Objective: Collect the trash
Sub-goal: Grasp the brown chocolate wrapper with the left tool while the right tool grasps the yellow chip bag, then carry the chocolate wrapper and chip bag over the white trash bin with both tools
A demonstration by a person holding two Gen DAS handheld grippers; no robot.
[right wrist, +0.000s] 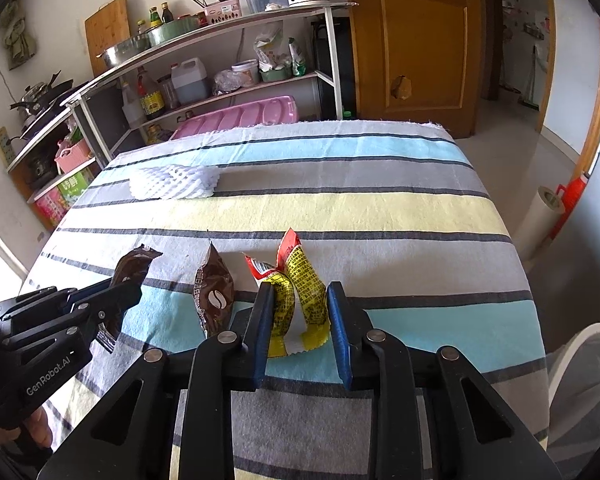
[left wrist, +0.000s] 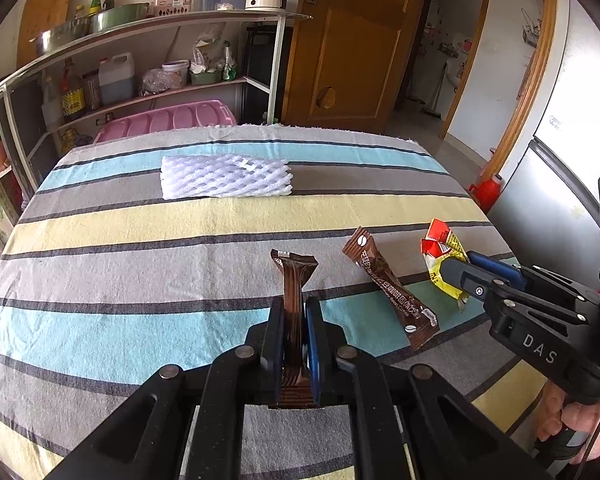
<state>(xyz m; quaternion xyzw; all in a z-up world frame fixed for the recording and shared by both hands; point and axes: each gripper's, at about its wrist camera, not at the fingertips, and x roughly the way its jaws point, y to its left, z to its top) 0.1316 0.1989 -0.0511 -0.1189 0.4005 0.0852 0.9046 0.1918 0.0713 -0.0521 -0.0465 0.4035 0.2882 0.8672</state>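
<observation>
The left tongs (left wrist: 296, 320) are clamped on a brown sachet (left wrist: 294, 280), which is squeezed into a narrow upright strip, its crimped top fanning out toward 12 o'clock. The right tongs (right wrist: 298, 312) bracket a yellow wrapper (right wrist: 300, 300); the pads appear to press its crumpled sides, though a firm hold cannot be confirmed. Its foil is glossy, printed, red at the torn top, and folded into two peaks.

A second brown sachet (left wrist: 388, 284), flat, long and shiny, is left loose on the worktop (left wrist: 140, 248) at 2 o'clock of the left tongs, between the two held pieces. A white foam net (left wrist: 226, 176), soft, tubular and lattice-cut, lies well apart at 11 o'clock. The worktop is covered with a coarse striped cloth.

The task is judged to be early: two pieces are taken, two remain, and none is seen binned. A pale rim (right wrist: 580, 340) at 3 o'clock of the right tongs may be a bin.
</observation>
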